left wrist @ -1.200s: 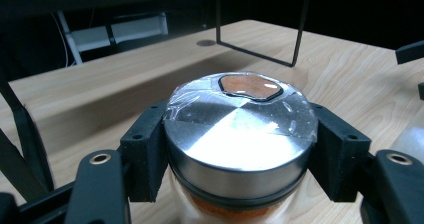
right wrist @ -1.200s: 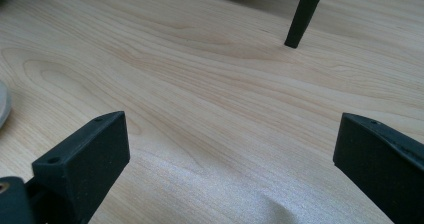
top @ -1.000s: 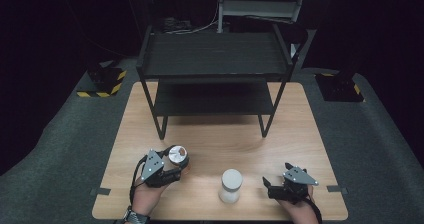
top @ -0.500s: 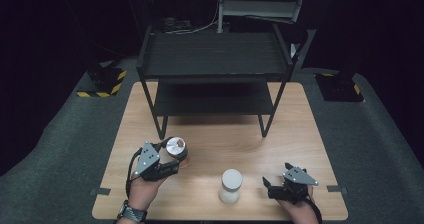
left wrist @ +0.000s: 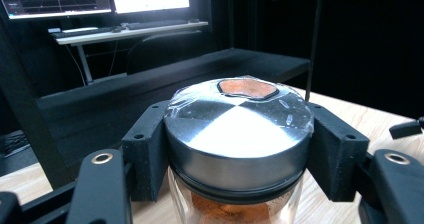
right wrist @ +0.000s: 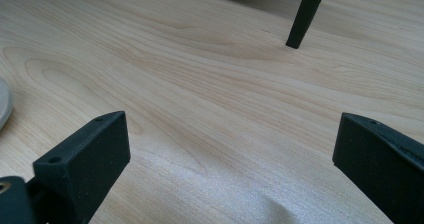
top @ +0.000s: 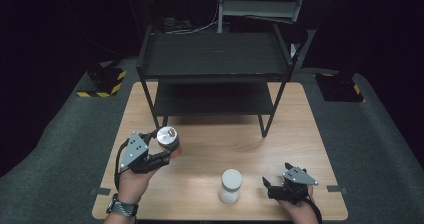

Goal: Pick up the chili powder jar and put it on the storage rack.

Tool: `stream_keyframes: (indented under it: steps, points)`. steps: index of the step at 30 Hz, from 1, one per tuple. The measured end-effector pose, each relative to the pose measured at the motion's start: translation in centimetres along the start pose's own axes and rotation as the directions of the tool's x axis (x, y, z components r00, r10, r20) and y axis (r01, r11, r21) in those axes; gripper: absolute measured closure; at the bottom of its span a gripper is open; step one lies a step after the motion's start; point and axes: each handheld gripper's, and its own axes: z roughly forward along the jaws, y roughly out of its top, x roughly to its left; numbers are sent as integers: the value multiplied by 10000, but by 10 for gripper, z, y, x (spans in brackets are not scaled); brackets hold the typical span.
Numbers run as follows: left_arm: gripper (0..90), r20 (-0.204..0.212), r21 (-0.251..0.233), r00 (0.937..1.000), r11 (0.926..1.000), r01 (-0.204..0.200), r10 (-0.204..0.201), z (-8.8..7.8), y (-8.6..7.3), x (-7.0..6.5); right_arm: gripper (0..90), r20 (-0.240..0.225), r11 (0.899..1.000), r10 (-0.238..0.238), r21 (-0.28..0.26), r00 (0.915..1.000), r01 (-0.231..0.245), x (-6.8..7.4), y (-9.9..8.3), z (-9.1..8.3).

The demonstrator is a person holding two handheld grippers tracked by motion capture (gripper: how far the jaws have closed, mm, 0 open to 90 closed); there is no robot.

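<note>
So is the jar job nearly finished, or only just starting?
Only just starting, it seems. Done: the left gripper is shut on the metal-lidded jar, which looks lifted clear of the table. In hand: that jar is carried in front of the black shelf rack. Left: probably setting it on the rack, then the white jar, untouched beside the open, empty right gripper.

A white jar (top: pixel 231 185) stands on the table (top: pixel 310 134), before the shelf rack (top: pixel 215 59).
</note>
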Motion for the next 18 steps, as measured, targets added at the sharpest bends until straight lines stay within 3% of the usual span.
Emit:
stream_keyframes:
  steps: [9,18]
  points:
    - [348,-94,-299,9999,9995,-142,139,-4,19,2,14,-8,9996,-137,259,9999,137,0,4,1]
    - [349,66,-470,9997,9986,-242,246,0,38,3,14,35,9993,-137,337,9999,136,1,5,1]
